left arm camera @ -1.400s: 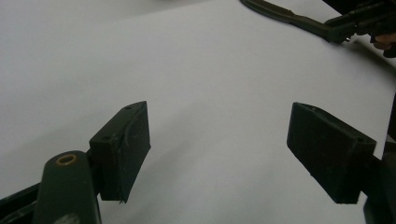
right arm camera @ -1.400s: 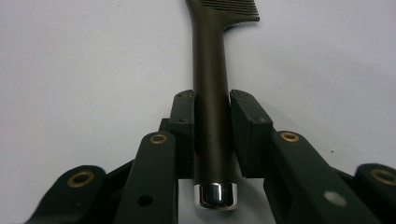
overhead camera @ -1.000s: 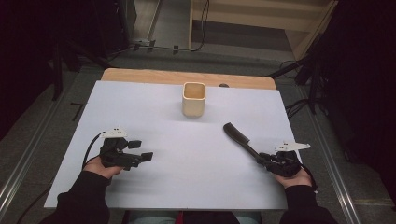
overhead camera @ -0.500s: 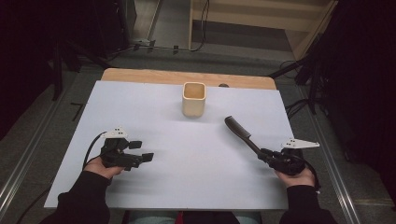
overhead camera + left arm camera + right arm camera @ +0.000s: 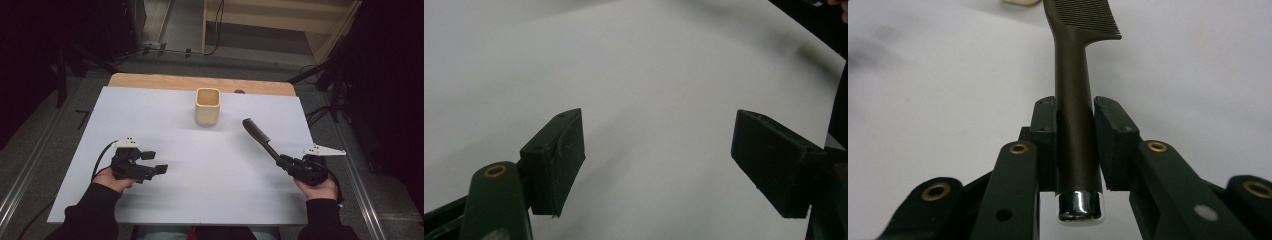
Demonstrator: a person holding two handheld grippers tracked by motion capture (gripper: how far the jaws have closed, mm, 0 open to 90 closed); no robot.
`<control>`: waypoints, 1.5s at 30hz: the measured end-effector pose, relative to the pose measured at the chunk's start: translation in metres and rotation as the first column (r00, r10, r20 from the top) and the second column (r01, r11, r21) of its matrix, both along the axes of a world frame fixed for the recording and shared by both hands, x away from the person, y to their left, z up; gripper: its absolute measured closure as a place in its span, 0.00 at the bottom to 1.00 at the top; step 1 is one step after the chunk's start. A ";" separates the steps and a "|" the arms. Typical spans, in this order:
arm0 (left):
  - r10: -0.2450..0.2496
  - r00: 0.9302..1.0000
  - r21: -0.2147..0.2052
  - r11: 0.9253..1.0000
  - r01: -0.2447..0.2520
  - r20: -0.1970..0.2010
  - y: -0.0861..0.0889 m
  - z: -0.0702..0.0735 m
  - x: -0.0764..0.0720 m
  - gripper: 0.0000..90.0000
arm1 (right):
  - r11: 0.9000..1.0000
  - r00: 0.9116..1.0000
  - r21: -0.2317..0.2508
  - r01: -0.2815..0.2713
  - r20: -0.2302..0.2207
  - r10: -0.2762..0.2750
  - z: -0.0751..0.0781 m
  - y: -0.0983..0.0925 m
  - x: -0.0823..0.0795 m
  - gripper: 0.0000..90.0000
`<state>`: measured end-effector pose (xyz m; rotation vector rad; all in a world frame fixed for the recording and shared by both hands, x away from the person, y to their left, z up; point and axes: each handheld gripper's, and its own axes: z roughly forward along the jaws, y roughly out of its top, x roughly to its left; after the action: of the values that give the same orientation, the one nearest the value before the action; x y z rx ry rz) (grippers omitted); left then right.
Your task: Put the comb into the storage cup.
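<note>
Right tool [image 5: 286,161] is clamped on the handle of the dark comb [image 5: 256,132], at the near right of the counter [image 5: 150,110], teeth end angling far-left toward the cup. The beige cup [image 5: 207,106] stands upright at the far middle, well apart from the comb; whether anything lies inside, I cannot tell. Left tool [image 5: 155,162] sits near left, jaws wide apart over bare white surface.

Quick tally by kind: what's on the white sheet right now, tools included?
Comb, dark, handle clamped in the right tool: 1
Cup, beige, upright, near the far edge of the white sheet: 1
Tools, counting the left tool, open with nothing in it: 2
Total: 4
</note>
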<state>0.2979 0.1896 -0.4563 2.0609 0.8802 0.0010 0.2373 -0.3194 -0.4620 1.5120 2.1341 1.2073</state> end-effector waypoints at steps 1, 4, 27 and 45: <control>-0.003 1.000 -0.001 1.000 0.003 0.002 -0.001 0.001 0.000 0.25 | 1.000 1.000 0.004 0.009 -0.002 -0.009 0.002 0.001 0.000 0.78; -0.015 1.000 -0.010 1.000 0.015 -0.001 -0.005 0.003 -0.001 0.25 | 0.999 0.999 -0.012 0.033 -0.003 -0.033 0.006 0.008 0.000 0.78; -0.091 0.990 0.006 0.996 0.092 -0.106 -0.056 0.014 0.010 0.24 | 0.985 0.985 0.008 0.170 0.000 -0.170 0.026 0.050 -0.010 0.78; -0.131 0.986 0.001 0.991 0.131 -0.106 -0.095 0.027 0.034 0.27 | 0.965 0.961 -0.059 0.255 0.123 -0.247 0.015 0.092 -0.023 0.78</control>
<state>0.3321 0.0951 -0.4288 2.1386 0.8077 -0.1777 0.2147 -0.2279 -0.4470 1.5830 1.8275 1.0854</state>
